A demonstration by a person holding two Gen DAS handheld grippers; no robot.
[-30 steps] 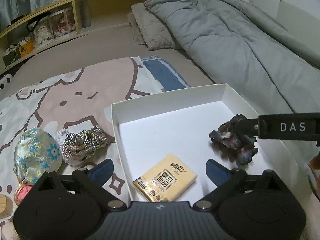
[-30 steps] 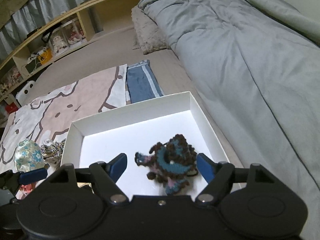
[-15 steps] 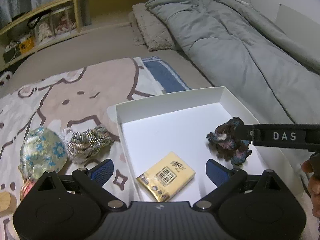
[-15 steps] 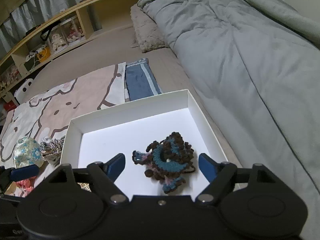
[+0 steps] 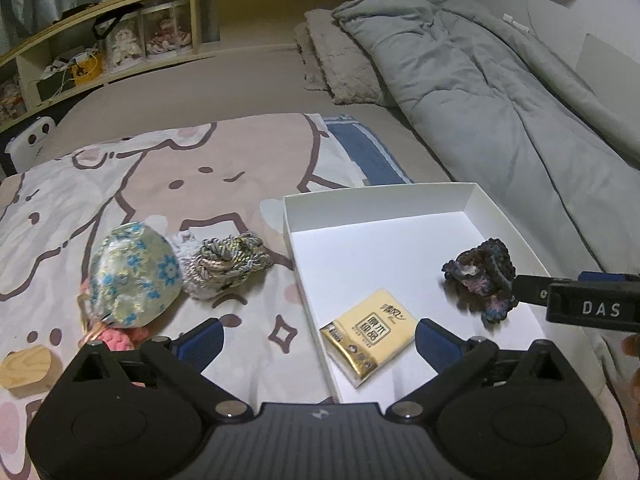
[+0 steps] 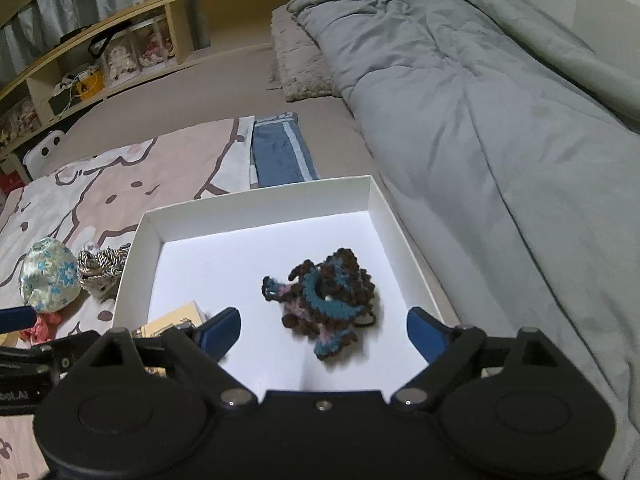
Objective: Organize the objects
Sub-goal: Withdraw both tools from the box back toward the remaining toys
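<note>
A white open box point(image 5: 384, 198) point(image 6: 256, 204) sits on the bed. Inside lie a yellow tissue pack point(image 5: 368, 336) point(image 6: 172, 322) and a dark crocheted piece point(image 5: 482, 280) point(image 6: 324, 300). My left gripper point(image 5: 318, 340) is open and empty, straddling the box's left wall near the tissue pack. My right gripper point(image 6: 324, 330) is open and empty, just behind the crocheted piece, not touching it. Left of the box lie a floral pouch point(image 5: 132, 274) point(image 6: 48, 276), a braided cord bundle point(image 5: 224, 264) point(image 6: 100, 266), a pink knit item point(image 5: 118, 338) and a wooden block point(image 5: 26, 370).
The objects lie on a cartoon-print blanket point(image 5: 160, 168). A grey duvet point(image 5: 500, 100) runs along the right and a beige pillow point(image 5: 340, 68) lies beyond. Wooden shelves point(image 5: 120, 40) stand at the back. The right gripper's arm point(image 5: 576, 306) reaches in over the box's right edge.
The right gripper has drawn back from the crocheted piece, which stays in the box. The left gripper has shifted left, bringing the pouch and cord bundle nearer the middle of its view.
</note>
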